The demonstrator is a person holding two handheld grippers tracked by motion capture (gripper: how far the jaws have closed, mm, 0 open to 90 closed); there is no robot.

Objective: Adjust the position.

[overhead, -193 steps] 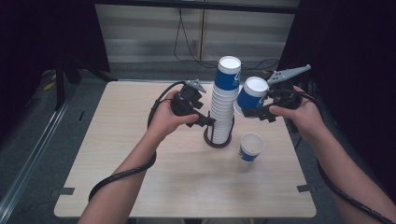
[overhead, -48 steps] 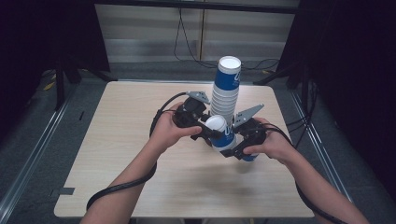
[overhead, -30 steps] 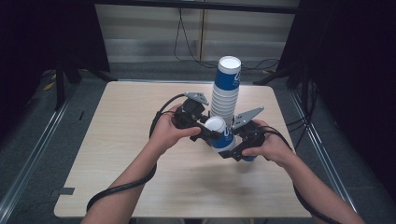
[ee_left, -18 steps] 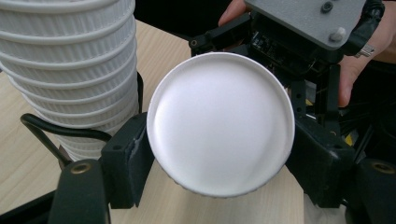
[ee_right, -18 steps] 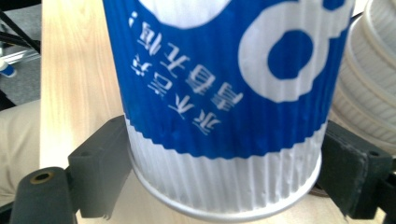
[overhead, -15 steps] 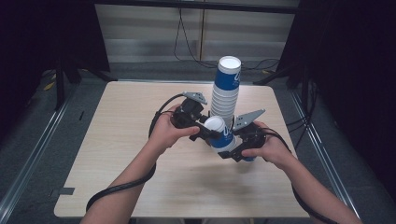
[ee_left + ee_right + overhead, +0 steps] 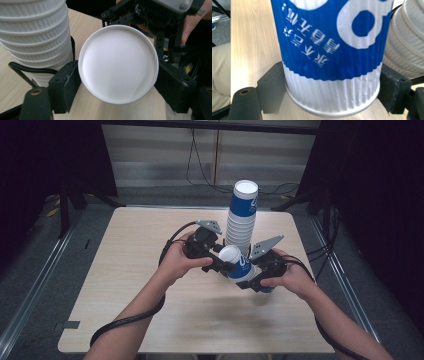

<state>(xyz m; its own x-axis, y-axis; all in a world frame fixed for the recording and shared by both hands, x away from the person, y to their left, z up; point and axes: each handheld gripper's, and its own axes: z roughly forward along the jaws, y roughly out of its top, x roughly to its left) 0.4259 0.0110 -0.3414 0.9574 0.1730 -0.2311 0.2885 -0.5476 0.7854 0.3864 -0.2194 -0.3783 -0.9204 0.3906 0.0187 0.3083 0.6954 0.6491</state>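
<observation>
A tall stack of upturned blue-and-white paper cups (image 7: 242, 222) stands on a black wire holder at the table's middle back. In front of it my right gripper (image 7: 246, 276) is shut on a single blue cup (image 7: 240, 266), tilted with its white base up and to the left. In the right gripper view the pads press the cup (image 7: 332, 50) at its white ribbed band. My left gripper (image 7: 222, 266) has just been opening its jaws. The cup's round base (image 7: 118, 63) lies between them, with the pads close beside its edge.
Another blue cup (image 7: 266, 290) shows partly under the right hand. The stack (image 7: 32, 37) stands just left of the left gripper's jaws, and it (image 7: 404, 45) is close on the right of the held cup. The wooden table (image 7: 125, 285) has bare room at left and front.
Since the oldest frame the right gripper has brought the cup down from beside the stack's top to in front of it. The left gripper came to the cup's base. Both hands have stayed still lately.
</observation>
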